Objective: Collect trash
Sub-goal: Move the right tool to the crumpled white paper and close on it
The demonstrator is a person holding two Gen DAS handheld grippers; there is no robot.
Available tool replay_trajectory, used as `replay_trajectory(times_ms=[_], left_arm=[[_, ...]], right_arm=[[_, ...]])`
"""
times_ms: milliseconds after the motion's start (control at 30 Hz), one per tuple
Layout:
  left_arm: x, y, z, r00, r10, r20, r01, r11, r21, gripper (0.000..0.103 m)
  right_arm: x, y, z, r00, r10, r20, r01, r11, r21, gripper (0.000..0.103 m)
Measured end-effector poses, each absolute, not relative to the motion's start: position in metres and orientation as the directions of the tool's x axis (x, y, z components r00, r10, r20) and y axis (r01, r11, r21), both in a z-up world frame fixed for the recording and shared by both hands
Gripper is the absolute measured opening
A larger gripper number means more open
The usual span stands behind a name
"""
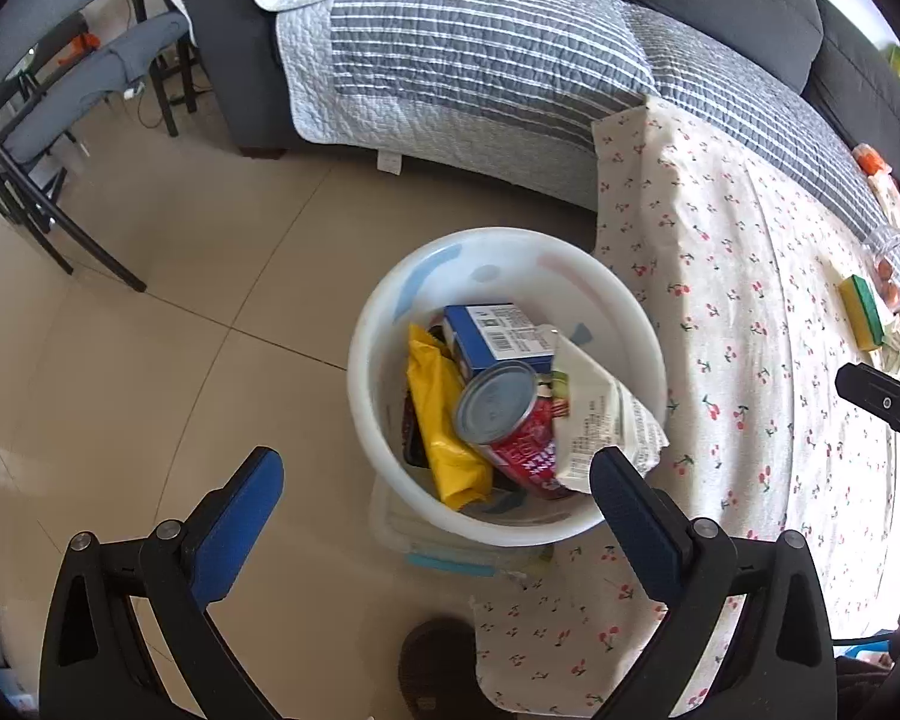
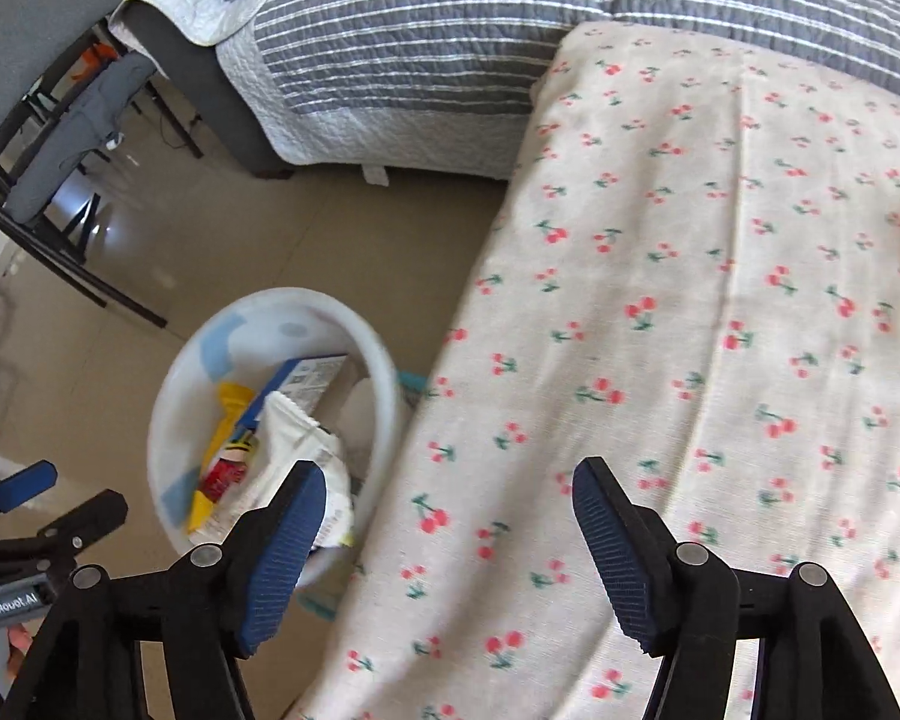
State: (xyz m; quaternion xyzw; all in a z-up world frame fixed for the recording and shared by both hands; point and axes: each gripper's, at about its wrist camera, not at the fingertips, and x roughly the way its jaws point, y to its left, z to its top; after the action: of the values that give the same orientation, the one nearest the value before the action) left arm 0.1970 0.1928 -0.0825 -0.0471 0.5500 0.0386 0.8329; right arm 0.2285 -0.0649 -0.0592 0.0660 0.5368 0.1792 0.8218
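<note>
Both grippers, left and right, stand released and hold nothing, the trash (box, yellow wrapper, can, white packet) lying in the bin at frame centre, beside the cloth for short drops.

1. lighting: bright, even daylight; soft sheen on the floor tiles.
2. left wrist view: sharp.
3. right wrist view: motion-blurred tablecloth.
4. edges: fisheye curvature, dark corner vignetting.
</note>
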Motion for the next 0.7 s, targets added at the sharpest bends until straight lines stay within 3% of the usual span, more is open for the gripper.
replay_trajectory(times_ms=[300, 700], left_arm=[[0.206, 0.119, -0.070, 0.410, -0.036, -0.911, -0.004, 0.999, -0.041, 0.103], [0.227, 0.035, -0.068, 0.408, -0.045, -0.912, 0.072, 0.997, -0.017, 0.103]], right_arm=[[0.199, -0.168, -0.048, 0.392, 0.185, -0.901, -0.106, 0.982, 0.156, 0.079], [0.183, -0.280, -0.048, 0.425, 0.098, -0.900, 0.066, 0.988, 0.139, 0.082]])
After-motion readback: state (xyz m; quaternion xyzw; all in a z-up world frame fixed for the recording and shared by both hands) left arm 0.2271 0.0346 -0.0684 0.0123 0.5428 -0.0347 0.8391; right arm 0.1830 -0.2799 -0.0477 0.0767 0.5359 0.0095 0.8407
